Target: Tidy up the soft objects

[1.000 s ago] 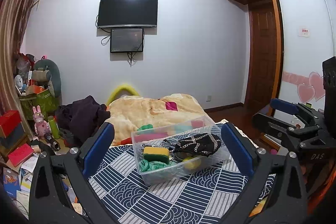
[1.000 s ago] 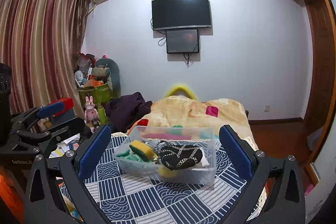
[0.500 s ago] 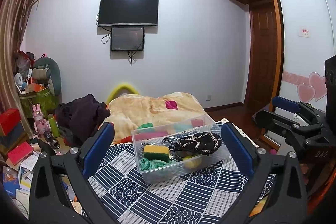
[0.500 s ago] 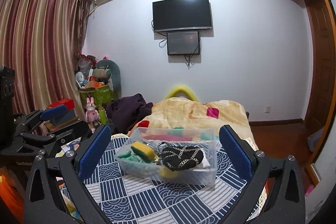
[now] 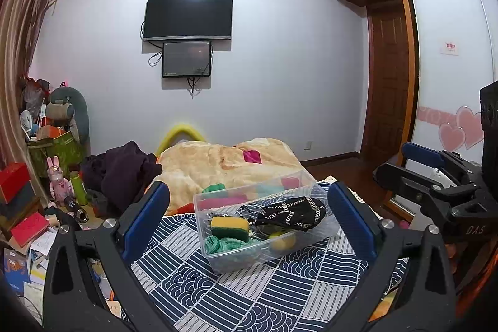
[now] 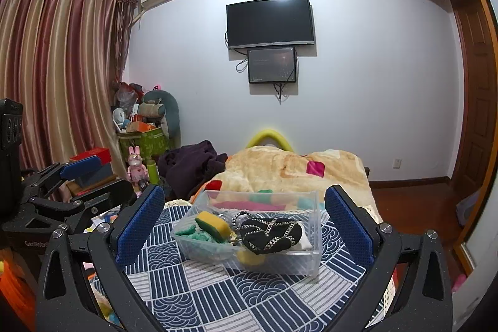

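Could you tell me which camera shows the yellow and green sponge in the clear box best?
The left wrist view shows the sponge best: it faces the camera broadside, yellow top and green base both plain, inside the clear box. The right wrist view shows it tilted and more edge-on, beside the black pouch.

Yellow-green sponge (image 5: 229,227), black chain-print cloth (image 5: 292,212), clear bin (image 5: 280,251), navy-white wave-patterned cover (image 5: 249,294).

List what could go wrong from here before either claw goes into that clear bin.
The black chain-patterned cloth drapes over other items, so lifting it may drag them along. The clear bin looks light and may slide on the patterned cloth. Both open claws, left claw and right claw, face the bin and could collide.
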Action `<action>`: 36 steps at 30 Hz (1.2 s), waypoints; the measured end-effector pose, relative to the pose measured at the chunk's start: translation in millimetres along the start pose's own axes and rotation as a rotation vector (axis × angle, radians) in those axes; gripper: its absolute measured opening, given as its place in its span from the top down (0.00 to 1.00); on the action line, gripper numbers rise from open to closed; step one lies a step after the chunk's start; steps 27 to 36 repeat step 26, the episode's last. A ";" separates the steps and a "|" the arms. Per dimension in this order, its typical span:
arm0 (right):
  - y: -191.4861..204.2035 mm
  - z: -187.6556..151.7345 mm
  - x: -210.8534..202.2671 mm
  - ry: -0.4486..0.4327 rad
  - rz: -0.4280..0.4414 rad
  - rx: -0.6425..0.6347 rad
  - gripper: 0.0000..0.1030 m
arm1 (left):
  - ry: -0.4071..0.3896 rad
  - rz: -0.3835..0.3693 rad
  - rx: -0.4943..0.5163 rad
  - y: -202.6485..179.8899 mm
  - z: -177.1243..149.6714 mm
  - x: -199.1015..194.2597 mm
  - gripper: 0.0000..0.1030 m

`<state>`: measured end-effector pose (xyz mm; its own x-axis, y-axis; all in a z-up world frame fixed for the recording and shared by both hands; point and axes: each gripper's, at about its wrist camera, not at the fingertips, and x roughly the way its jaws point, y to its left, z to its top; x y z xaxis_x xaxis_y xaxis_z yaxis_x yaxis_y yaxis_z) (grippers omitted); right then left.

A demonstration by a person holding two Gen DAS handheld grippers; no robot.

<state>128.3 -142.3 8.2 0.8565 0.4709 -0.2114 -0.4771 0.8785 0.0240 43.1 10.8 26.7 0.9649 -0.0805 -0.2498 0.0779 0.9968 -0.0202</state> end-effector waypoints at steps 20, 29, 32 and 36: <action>2.5 3.3 -5.0 -0.003 0.005 -0.003 0.00 | 0.019 -0.026 -0.003 -1.8 1.0 1.4 0.00; 2.8 4.4 -4.0 0.000 0.005 0.000 0.00 | 0.018 -0.031 -0.011 0.9 1.6 -1.4 0.00; 2.8 4.4 -4.0 0.000 0.005 0.000 0.00 | 0.018 -0.031 -0.011 0.9 1.6 -1.4 0.00; 2.8 4.4 -4.0 0.000 0.005 0.000 0.00 | 0.018 -0.031 -0.011 0.9 1.6 -1.4 0.00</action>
